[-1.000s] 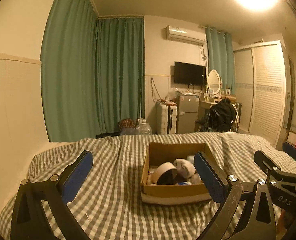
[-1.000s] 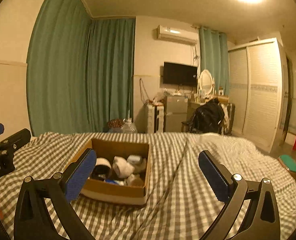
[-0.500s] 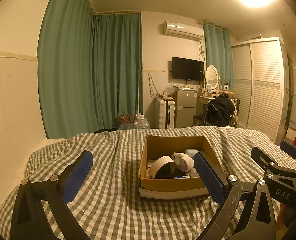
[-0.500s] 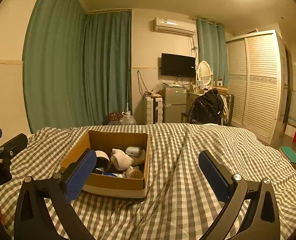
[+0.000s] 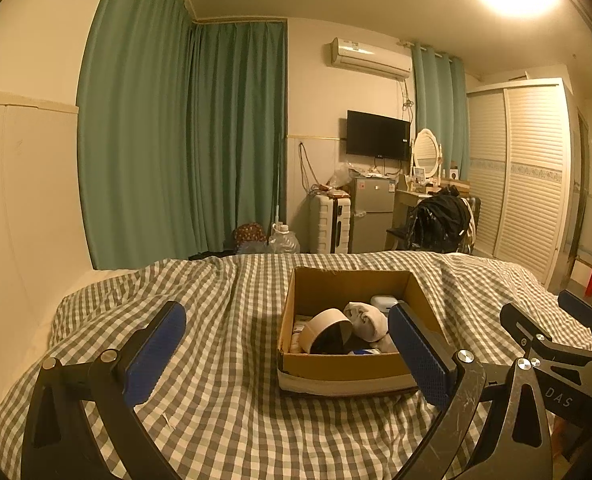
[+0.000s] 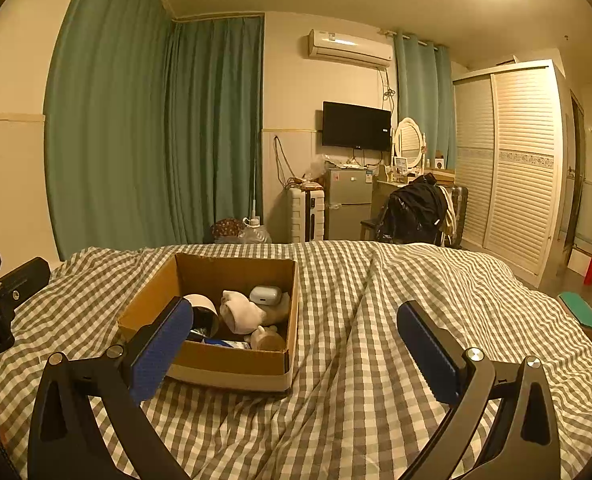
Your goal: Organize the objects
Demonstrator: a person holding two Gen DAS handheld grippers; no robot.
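Observation:
An open cardboard box (image 5: 338,368) (image 6: 232,362) sits on a checked bedspread (image 5: 216,400) (image 6: 376,340). Inside lie a roll of tape (image 5: 326,330) (image 6: 202,308), rolled white socks (image 5: 370,320) (image 6: 240,312), a white earbud case (image 6: 265,294) and a small tan bottle (image 6: 268,340). My left gripper (image 5: 284,352) is open and empty, above the bed in front of the box. My right gripper (image 6: 296,344) is open and empty, just right of the box. Each gripper shows at the edge of the other's view.
Green curtains (image 5: 184,140) hang behind the bed. A suitcase (image 5: 330,222), small fridge (image 5: 372,212), chair with a black jacket (image 5: 440,220) and louvred wardrobe (image 5: 524,176) stand beyond the bed's far edge. A wall (image 5: 24,200) runs along the left.
Both grippers have risen and tilted down a little, so the box sits lower in view and its contents show more. Both stay open. Nothing in the box has moved.

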